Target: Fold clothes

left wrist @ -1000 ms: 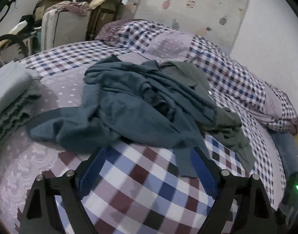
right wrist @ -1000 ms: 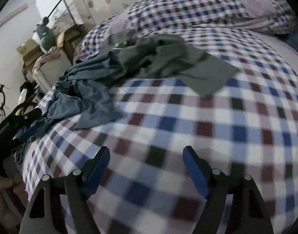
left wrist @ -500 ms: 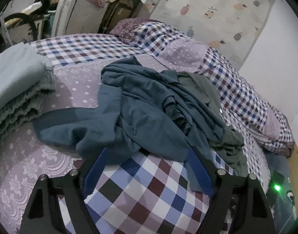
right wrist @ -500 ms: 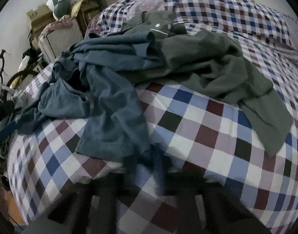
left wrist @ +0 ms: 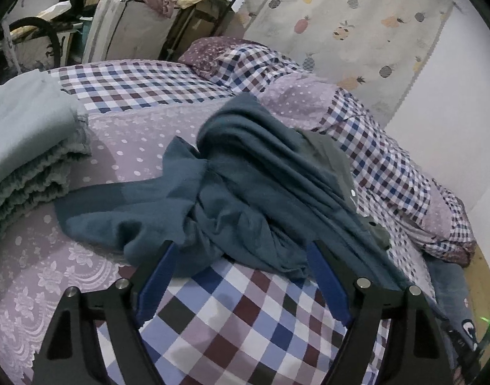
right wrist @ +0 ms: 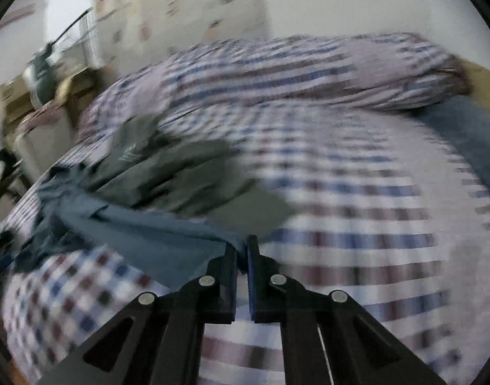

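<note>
Left wrist view: crumpled teal-blue cotton garment (left wrist: 245, 199) heaped mid-frame on checked bedspread (left wrist: 232, 317), left gripper (left wrist: 241, 276) spread wide, released, empty. Right wrist view, blurred: right gripper (right wrist: 241, 250) clenched on teal garment's edge, lower centre, cloth stretching left

Bedroom in a home. Bed (left wrist: 232, 330) fills most of the view, covered in a checked and lilac dotted sheet; matching pillows (left wrist: 386, 160) line the far right edge against a plain white wall (left wrist: 443, 102). Pineapple-print cloth (left wrist: 350, 19) hangs on the far wall. Folded blanket (left wrist: 23, 147) sits on the bed's left side. Far left corner is household clutter: cardboard boxes (left wrist: 200, 16), a cushion-like bundle (left wrist: 132, 29), a bicycle wheel (left wrist: 43, 35). Loose clothes (left wrist: 245, 192) lie mid-bed.
</note>
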Demonstrator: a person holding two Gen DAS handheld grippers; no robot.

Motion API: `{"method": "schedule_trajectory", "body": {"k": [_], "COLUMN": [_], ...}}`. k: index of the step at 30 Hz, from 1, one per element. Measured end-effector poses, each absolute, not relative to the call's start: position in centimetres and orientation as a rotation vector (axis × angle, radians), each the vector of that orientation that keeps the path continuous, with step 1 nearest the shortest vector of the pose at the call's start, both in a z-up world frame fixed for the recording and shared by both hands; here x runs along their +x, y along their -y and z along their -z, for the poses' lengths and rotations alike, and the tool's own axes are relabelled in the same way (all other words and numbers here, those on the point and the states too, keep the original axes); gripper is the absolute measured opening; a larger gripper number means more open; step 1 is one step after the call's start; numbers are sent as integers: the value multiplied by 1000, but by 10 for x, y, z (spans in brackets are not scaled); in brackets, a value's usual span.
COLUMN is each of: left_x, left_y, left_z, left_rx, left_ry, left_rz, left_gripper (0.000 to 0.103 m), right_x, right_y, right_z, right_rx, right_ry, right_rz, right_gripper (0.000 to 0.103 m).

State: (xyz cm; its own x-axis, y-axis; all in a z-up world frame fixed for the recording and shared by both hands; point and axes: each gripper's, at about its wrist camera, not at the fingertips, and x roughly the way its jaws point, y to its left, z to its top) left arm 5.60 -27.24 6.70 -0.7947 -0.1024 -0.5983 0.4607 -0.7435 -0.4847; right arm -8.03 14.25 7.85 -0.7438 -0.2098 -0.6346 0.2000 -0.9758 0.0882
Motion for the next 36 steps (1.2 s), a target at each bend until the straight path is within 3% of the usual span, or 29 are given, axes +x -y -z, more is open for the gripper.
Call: {"method": "schedule_trajectory", "body": {"k": [11,16,20,25,29,31,36], "left_x": [52,47,43,34,32,33,29], "left_y": [256,245,235,209,180,162,108], "left_z": [-77,-76,-76,-77,-85,-91,-100], "left_rx": [766,795,811,855,849,841,871], "left_ry": [-859,-841,-843,-841,-852,-836,-595], "left_rz": [2609,2627,2651,2715,2820,2914,3116], "left_gripper": [85,86,85,86,85,85,85], "right_x": [-83,-83,-69,-35,-6,-10,-3], "right_y": [-361,-416,-459,-441,-390,-355,-264], "right_z": [-138,-121,-84,-59,-59,-60,-71], "right_rx": [1016,1205,1451,1531,1378,1326,1140], "right_ry": [191,175,443,511,617,570,468], "right_rz": [3261,3388,3393,3374,3329,3243,3051], "right_gripper": [3,3,4,13,40,41,46]}}
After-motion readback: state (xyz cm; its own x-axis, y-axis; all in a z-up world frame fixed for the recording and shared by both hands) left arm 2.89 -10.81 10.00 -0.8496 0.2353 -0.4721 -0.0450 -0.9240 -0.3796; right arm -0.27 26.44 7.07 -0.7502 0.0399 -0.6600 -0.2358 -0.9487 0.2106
